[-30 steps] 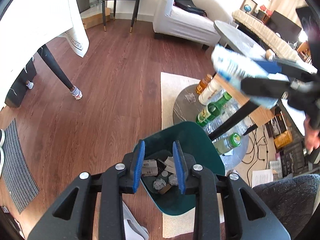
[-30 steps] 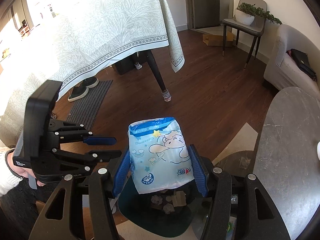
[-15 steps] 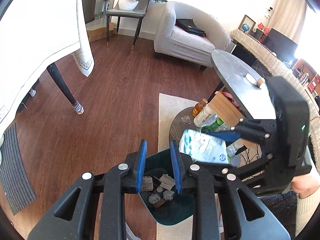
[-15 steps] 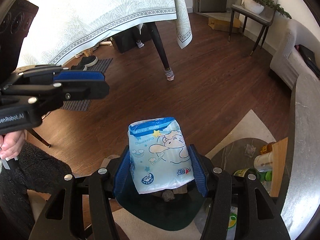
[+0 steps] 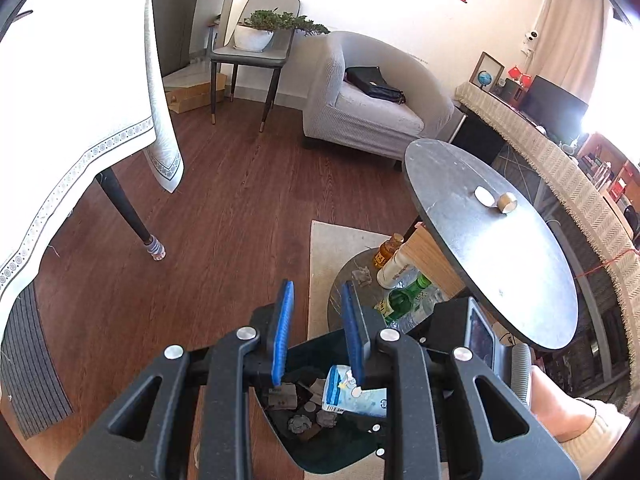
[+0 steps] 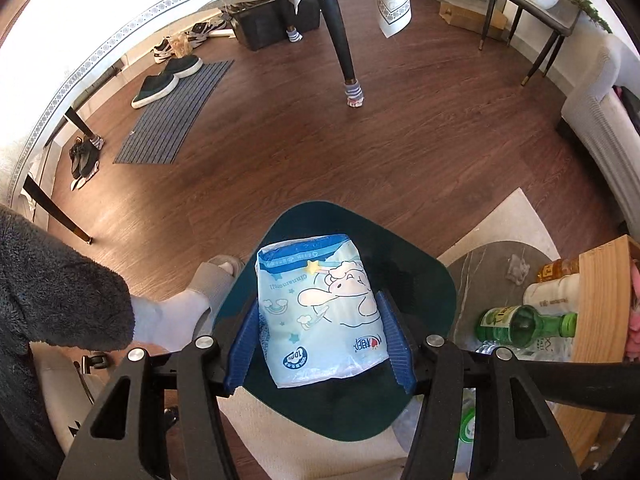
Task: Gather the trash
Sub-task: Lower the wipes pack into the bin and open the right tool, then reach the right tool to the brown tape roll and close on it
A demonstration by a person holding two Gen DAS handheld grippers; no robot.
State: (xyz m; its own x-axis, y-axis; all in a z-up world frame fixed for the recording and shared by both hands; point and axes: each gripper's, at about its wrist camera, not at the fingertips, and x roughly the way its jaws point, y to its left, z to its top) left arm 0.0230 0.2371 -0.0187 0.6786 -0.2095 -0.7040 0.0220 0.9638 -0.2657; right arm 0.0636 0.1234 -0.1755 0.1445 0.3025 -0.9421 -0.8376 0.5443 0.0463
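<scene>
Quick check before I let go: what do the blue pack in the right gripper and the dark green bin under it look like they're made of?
Pack: thin glossy plastic film, probably, since it crinkles, shines and carries a printed cartoon. Bin: looks like rigid moulded plastic with a smooth matte finish and an even, rounded rim; I can't rule out coated metal.

Glossy plastic tissue pack [image 6: 320, 312]; smooth dark-green bin [image 6: 436, 280]; wood-grain floor [image 6: 320, 140]; fleecy sleeve [image 6: 52, 280].

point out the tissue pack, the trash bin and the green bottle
tissue pack [image 6: 320, 312], right wrist view, middle of its printed front
trash bin [image 6: 436, 280], right wrist view, right side of its dark green rim
green bottle [image 6: 520, 322], right wrist view, middle of its body
</scene>
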